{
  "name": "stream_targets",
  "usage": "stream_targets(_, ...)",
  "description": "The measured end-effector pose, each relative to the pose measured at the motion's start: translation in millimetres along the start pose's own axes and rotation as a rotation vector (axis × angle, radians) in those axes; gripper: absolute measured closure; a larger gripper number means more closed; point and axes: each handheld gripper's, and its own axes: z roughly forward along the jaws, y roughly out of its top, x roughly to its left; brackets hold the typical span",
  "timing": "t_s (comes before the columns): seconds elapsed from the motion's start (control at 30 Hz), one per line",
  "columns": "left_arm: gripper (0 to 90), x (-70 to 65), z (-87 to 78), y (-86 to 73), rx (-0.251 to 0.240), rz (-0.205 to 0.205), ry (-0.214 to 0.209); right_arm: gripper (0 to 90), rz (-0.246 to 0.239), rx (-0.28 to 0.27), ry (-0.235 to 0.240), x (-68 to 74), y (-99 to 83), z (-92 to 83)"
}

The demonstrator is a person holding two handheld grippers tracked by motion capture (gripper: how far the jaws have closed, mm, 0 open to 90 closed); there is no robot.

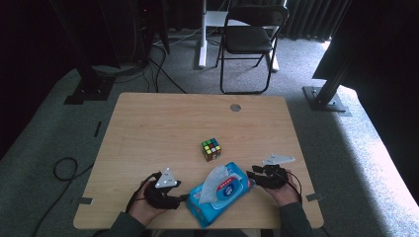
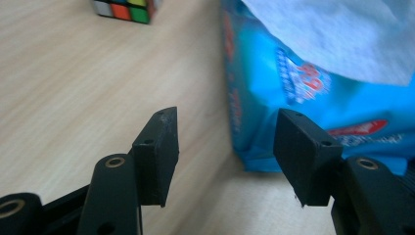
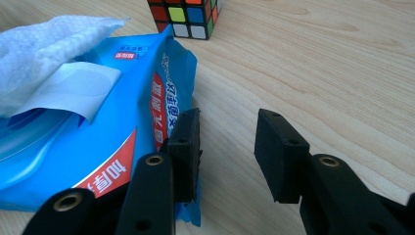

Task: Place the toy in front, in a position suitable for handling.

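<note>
Wipes pack (image 1: 220, 195) with a tissue (image 1: 213, 182) pulled up, flanked by the left gripper (image 1: 182, 198) at 9 o'clock and the right gripper (image 1: 251, 176) at 3 o'clock; both sets of jaws stood apart, gripping nothing. Puzzle cube (image 1: 211, 149) lay at 12 o'clock.

Dim room, daylight glare at right, soft grainy overhead picture, near jaws blurred

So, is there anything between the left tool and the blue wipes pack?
Nothing visible stands in the way. The left tool is open beside the near corner of the wipes pack, with bare table between its jaws. The cube lies farther off, out of the path.
</note>
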Motion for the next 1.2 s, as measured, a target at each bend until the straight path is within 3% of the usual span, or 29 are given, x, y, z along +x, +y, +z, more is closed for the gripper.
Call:
stream_targets(0.2,44.1,-4.0,3.5,0.6,0.002,0.003,-0.01,61.6,0.0,0.006,0.016,-1.2,-1.7,-1.8)
stream_targets(0.3,44.0,-5.7,3.8,1.5,0.005,0.011,0.004,64.9,-0.002,0.013,0.035,-0.5,-1.7,-1.5)
stream_targets(0.57,42.4,-5.6,5.2,2.1,-0.011,0.008,0.013,76.0,-0.048,0.038,0.098,6.6,-0.2,1.9)
stream_targets(0.67,42.3,-6.4,5.6,2.9,-0.017,0.008,0.031,78.3,-0.072,0.044,0.096,10.5,1.2,3.3)
stream_targets(0.97,42.8,1.6,6.4,5.9,-0.019,-0.004,0.079,81.2,-0.106,0.051,0.122,15.7,0.7,3.5)
stream_targets(1.2,43.1,17.4,8.3,9.6,-0.024,-0.047,0.13,81.2,-0.126,0.051,0.135,20.6,1.0,4.2)
